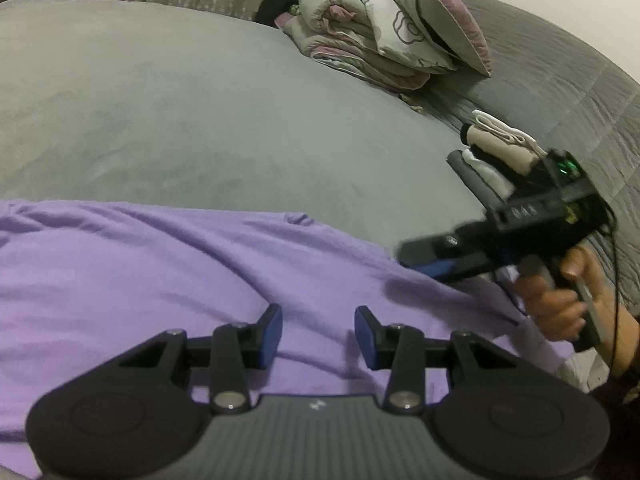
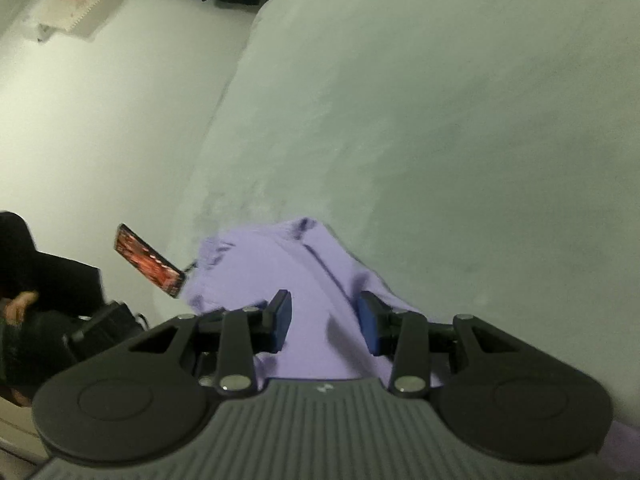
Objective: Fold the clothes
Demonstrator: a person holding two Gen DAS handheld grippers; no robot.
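Left gripper (image 1: 319, 337): jaws spread, empty, low over the purple garment (image 1: 168, 280).
Right gripper (image 2: 325, 323): jaws spread, empty, angled down over the garment's right end; a hand (image 1: 560, 304) wraps its handle.
Purple garment: lies spread on the grey bed (image 1: 200, 112).
Farther off: folded bedding (image 1: 384, 36), small clothes stack (image 1: 500, 148).

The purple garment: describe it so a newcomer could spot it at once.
Start from the grey bed. The purple garment lies spread on its near edge, under both open grippers. It is the only lilac item; the folded stack to the right is white and beige.
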